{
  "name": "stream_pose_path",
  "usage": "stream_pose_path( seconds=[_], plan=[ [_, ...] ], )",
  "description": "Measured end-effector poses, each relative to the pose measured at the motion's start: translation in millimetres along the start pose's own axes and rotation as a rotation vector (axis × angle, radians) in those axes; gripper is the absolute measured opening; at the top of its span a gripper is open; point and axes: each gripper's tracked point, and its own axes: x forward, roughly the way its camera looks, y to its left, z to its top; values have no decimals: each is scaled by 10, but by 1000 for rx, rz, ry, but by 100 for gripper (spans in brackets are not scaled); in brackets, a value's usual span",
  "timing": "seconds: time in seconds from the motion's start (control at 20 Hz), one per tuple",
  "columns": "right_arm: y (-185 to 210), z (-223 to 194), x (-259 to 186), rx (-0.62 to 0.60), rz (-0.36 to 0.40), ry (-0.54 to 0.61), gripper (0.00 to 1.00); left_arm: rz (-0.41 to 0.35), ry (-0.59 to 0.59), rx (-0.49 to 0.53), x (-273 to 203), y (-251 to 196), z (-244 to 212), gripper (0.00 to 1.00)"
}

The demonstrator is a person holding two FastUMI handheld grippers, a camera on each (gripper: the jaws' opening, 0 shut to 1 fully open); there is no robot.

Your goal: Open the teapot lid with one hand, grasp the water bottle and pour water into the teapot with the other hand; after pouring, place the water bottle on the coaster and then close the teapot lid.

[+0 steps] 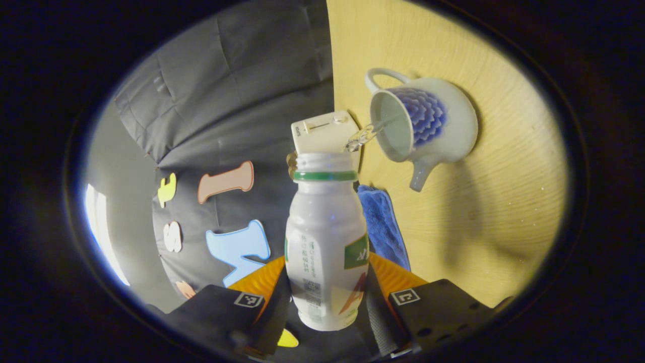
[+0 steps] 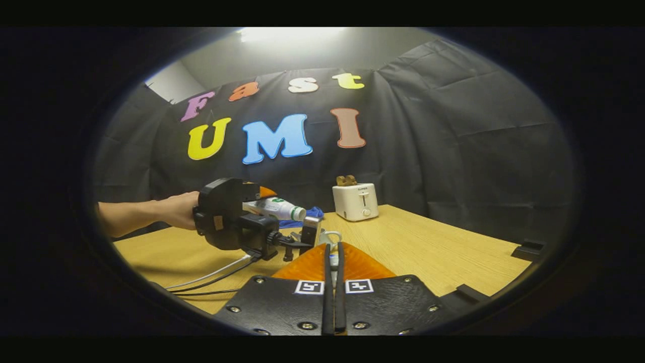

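My left gripper (image 1: 326, 285) is shut on a white plastic water bottle (image 1: 325, 242) with a green neck ring and no cap. The bottle is tipped, and a thin stream of water (image 1: 365, 135) runs from its mouth into the white teapot (image 1: 443, 121) with a blue flower pattern, whose top stands open. In the right gripper view the same bottle (image 2: 274, 207) lies tilted over the teapot (image 2: 330, 235), held by a hand (image 2: 176, 209). My right gripper (image 2: 333, 246) is closed just in front of the teapot, with a pale sliver, apparently the lid, pinched between its fingers.
A white toaster (image 2: 355, 200) with bread in it stands at the back of the wooden table (image 2: 428, 247), also behind the bottle (image 1: 322, 132). A blue cloth (image 1: 383, 222) lies beside the teapot. Cables (image 2: 211, 277) trail across the table's left part.
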Motion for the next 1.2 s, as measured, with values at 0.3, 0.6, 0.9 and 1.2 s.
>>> stream_pose_path(
  seconds=[0.3, 0.6, 0.9, 1.2],
  plan=[
    [-42, -27, -17, 8, -9, 8, 1, 6, 5, 38, -1, 32, -1, 83],
    [-60, -47, -18, 8, -13, 17, 1, 13, -6, 74, -5, 57, 37, 71],
    [-78, -54, -24, 12, -18, 18, 1, 16, -14, 102, 14, 99, 62, 77],
    [-106, -72, -24, 8, -20, 24, 1, 19, -22, 155, 33, 113, 110, 82]
  ],
)
